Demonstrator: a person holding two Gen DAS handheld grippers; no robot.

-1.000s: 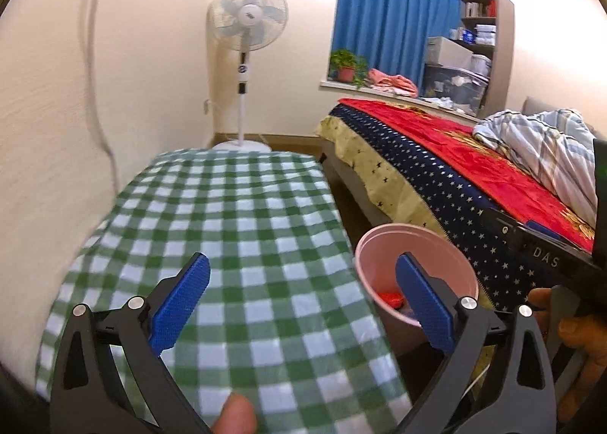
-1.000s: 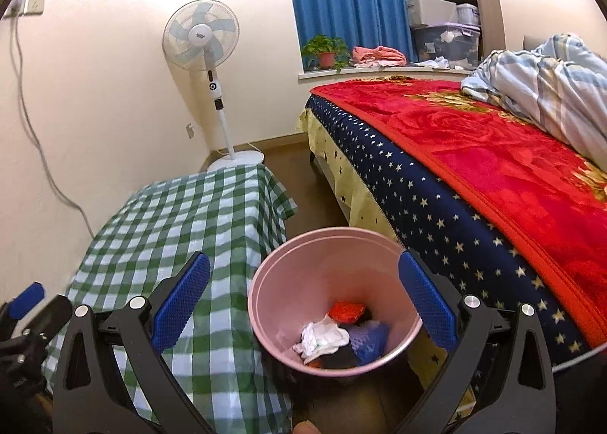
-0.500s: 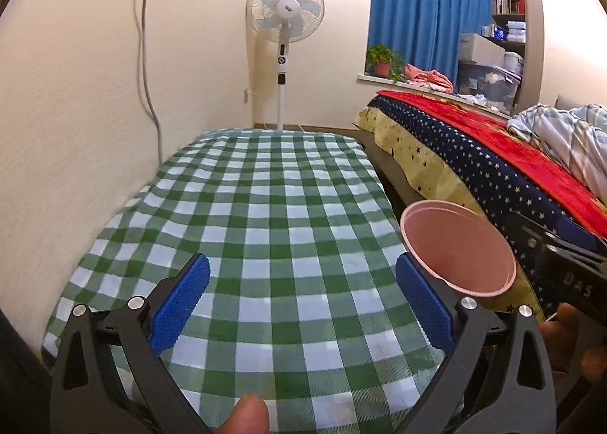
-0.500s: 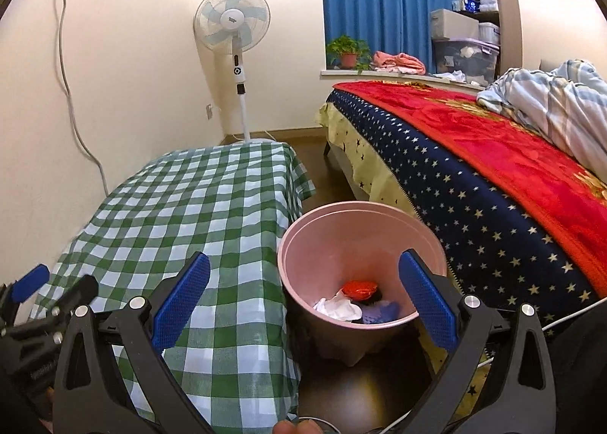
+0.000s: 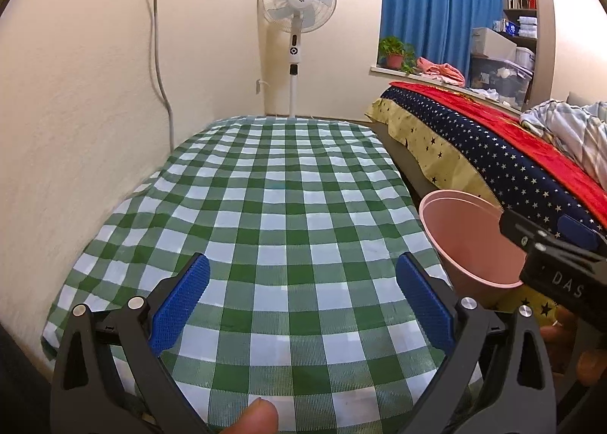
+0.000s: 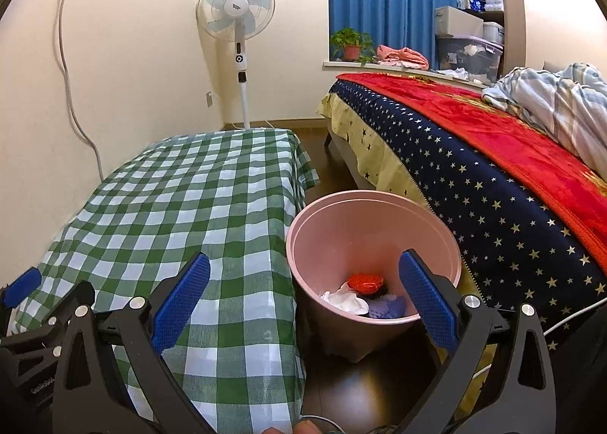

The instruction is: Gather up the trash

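Left gripper (image 5: 303, 305) level over the checked table (image 5: 288, 206), jaws spread wide, nothing between the pads, a thumb tip (image 5: 255, 418) peeking in below. Right gripper (image 6: 303, 305) beside the table edge, tilted down toward the pink bin (image 6: 383, 217), jaws just as wide and empty. Bin on the floor between table and bed (image 6: 504, 183). Trash (image 6: 360, 295) at its bottom: red, white, bluish pieces.

Black left tongs (image 5: 302, 305), right tongs (image 6: 303, 303), 2 blue textured pads (image 5: 178, 304) each, silver screws (image 5: 469, 302)
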